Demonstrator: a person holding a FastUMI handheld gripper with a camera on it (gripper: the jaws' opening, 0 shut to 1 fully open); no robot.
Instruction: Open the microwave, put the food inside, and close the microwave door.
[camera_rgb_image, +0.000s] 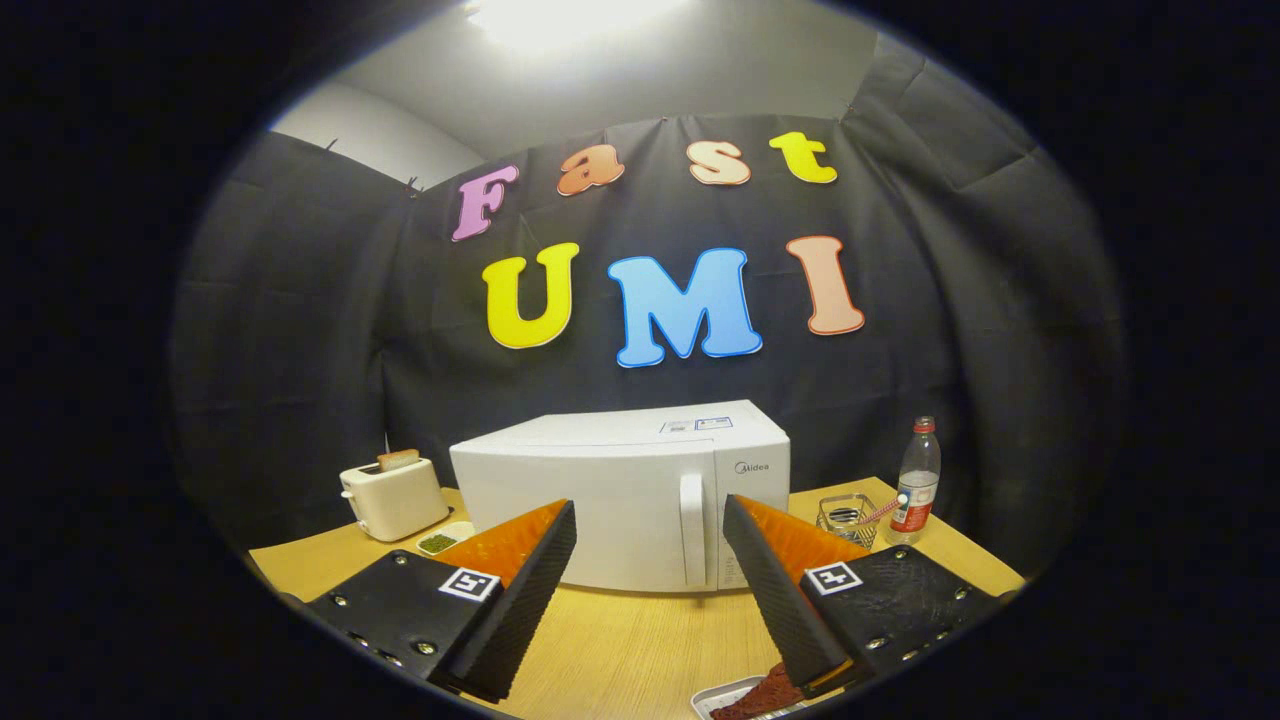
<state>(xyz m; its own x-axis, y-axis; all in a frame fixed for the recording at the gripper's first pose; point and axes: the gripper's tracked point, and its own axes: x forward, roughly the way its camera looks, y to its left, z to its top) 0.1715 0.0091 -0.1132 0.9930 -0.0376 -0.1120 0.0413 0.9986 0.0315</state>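
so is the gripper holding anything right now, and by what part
Nothing is held. The gripper is open, its fingers spread apart with bare table between them, short of the closed microwave and its door handle.

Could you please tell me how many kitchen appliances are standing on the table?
2: the microwave, door closed, just beyond the open gripper, and the toaster to its left. Others may be hidden behind the microwave.

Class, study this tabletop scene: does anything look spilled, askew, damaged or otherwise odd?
Nothing stands out. The microwave sits square on the table with its door shut. The toaster to one side and the bottle to the other stand upright. The claw is open and holds nothing; the food tray lies beneath it, unspilled.
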